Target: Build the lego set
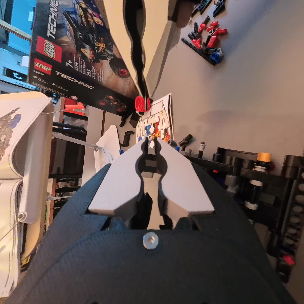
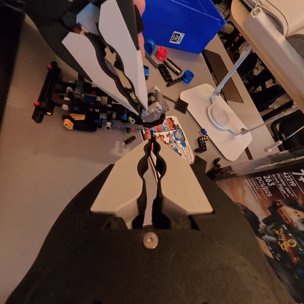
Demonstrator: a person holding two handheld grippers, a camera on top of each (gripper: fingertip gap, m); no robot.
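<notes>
While the right gripper (image 1: 142,102) is pinching a red hub (image 1: 142,104) at its fingertips, the left gripper (image 2: 141,111) is clamping the chassis (image 2: 85,105), probably awaiting careful axle alignment.

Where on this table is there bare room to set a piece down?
Bare grey tabletop lies below the black half-built model, left of the colourful sticker sheet. It is crowded near the blue bin, where loose blue and red wheels lie.
</notes>
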